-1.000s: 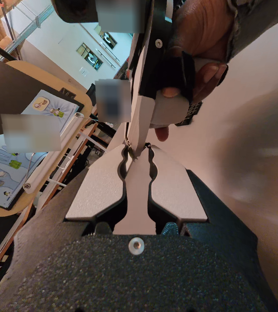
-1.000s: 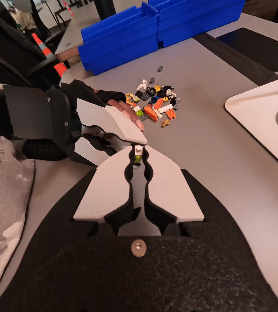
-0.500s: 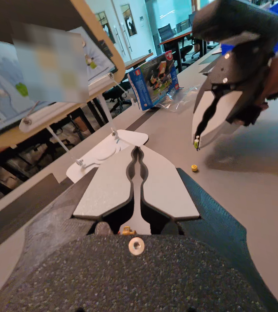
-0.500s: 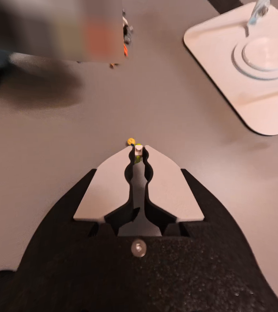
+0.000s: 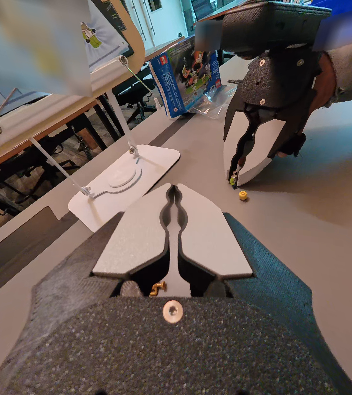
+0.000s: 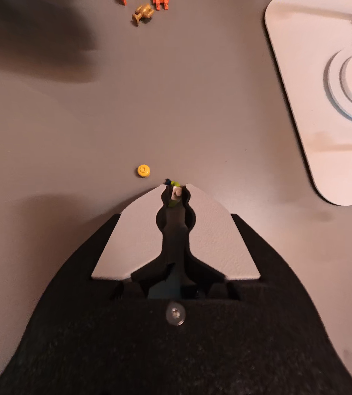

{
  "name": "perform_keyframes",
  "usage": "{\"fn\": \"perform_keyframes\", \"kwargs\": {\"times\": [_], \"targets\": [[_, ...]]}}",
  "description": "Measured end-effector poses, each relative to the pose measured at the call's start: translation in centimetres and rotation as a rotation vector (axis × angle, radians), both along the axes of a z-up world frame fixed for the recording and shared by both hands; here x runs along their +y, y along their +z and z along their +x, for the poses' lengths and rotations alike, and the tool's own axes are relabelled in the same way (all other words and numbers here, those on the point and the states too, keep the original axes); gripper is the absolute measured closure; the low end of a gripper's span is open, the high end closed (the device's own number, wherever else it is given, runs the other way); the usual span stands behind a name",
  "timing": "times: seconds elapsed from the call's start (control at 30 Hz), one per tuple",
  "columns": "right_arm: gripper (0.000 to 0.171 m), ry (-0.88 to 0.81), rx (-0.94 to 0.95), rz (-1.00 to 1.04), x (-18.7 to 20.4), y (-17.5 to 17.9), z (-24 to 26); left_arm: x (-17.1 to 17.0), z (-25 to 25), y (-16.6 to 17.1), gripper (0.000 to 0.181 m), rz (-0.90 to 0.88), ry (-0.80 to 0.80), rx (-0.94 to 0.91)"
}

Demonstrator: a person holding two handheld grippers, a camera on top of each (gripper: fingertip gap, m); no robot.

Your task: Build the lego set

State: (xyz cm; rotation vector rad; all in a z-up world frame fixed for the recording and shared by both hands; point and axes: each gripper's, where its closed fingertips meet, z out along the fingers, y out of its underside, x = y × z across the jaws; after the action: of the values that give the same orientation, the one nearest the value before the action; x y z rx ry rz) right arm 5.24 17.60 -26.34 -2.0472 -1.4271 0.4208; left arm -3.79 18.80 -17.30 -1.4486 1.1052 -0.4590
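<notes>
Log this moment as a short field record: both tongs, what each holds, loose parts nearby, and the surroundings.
left tongs: shut, nothing between the tips, low over the grey table
right tongs: shut on a small minifigure body, lime green and light grey, tips pointed down at the table
yellow round stud: loose on the table, just beyond the right tongs' tips, apart from them
gold trophy piece: on the table farther off, beside orange parts
white stand base: on the table, carrying the instruction booklet holder
set box: standing at the far table edge

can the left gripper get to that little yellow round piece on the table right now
Probably yes: the yellow round piece lies alone on bare table ahead-right of the shut, empty left gripper, though the right gripper is close beside it.
</notes>
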Motion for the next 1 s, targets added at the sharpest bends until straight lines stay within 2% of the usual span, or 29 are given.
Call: {"fn": "perform_keyframes", "kwargs": {"times": [0.33,0.53,0.8,0.9,1.0], "targets": [[0.151,0.026,-0.028,-0.02,-0.1,0.2,0.7,0.0,0.1,-0.3,0.181,-0.013,-0.008,0.009],[0.161,0.048,-0.059,-0.011,-0.1,0.1,1.0,-0.2,0.2,-0.4,0.181,-0.01,-0.013,0.017],[0.158,0.078,-0.057,-0.016,0.0,0.2,1.2,-0.1,0.1,-0.3,0.181,-0.015,-0.012,0.015],[0.148,0.04,-0.015,-0.001,0.0,1.6,1.3,0.3,-0.3,0.1,0.181,-0.078,0.001,-0.034],[0.146,-0.084,0.13,0.062,0.3,5.0,1.1,1.2,-1.4,1.0,0.181,-0.134,0.038,-0.103]]}}
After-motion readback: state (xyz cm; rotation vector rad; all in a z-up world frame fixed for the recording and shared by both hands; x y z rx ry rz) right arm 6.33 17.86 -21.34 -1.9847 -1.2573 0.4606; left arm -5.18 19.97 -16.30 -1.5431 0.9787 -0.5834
